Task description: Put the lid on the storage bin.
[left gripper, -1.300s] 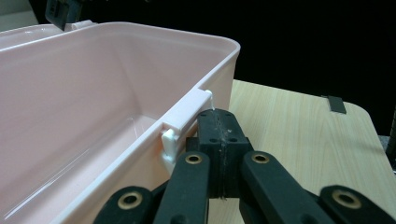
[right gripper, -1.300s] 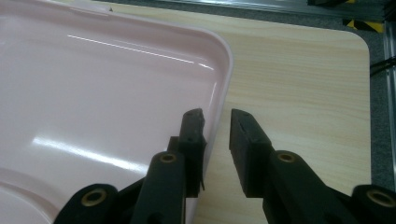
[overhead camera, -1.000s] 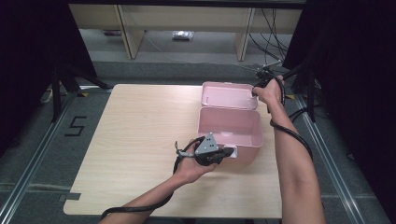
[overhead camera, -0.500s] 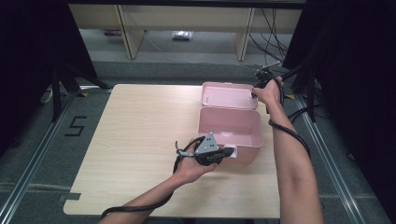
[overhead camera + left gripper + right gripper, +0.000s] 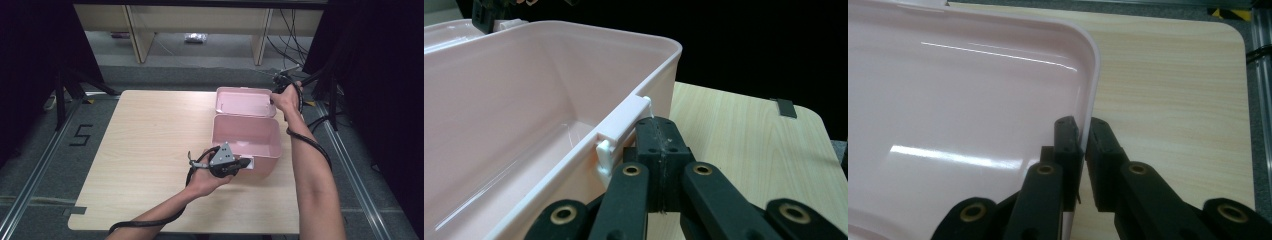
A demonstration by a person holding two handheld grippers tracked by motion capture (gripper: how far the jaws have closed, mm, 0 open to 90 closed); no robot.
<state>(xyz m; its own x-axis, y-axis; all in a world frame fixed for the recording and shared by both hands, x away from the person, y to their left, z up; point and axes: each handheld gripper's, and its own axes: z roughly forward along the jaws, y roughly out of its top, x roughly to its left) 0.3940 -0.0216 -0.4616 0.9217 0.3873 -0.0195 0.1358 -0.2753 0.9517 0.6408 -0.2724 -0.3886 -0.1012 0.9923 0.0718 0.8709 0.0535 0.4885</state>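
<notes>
right gripper (image 5: 1083,150): jaws straddle the rim of the pink lid (image 5: 973,100), one inside the lid, one outside. they have just been closing, with the rim between them. a thin gap shows at the outer pad, so i can't call it a firm clamp yet. in the high view this gripper (image 5: 281,85) sits at the lid's far right corner, held in the right hand (image 5: 287,100).

left gripper (image 5: 659,150): jaws fully closed, pads together, nothing between them. the tip rests just beside the white latch (image 5: 621,130) on the front wall of the pink box (image 5: 524,115); whether it touches the latch i cannot tell. in the high view it (image 5: 230,164) lies at the box's near wall, held in the left hand (image 5: 205,180).

the box (image 5: 245,137) stands on the right half of the wooden table (image 5: 150,135), its lid (image 5: 245,102) swung back behind it. the inside looks bare.

progress, as i judge it: box is open, latch is free, lid rim is in the right jaws. left to do is probably swinging the lid over the box and pressing the latch home, with the left gripper steadying the front.

writing: no brand or label readable on box or grippers. a "5" (image 5: 81,135) is marked on the floor, left of the table and well apart from the box.
</notes>
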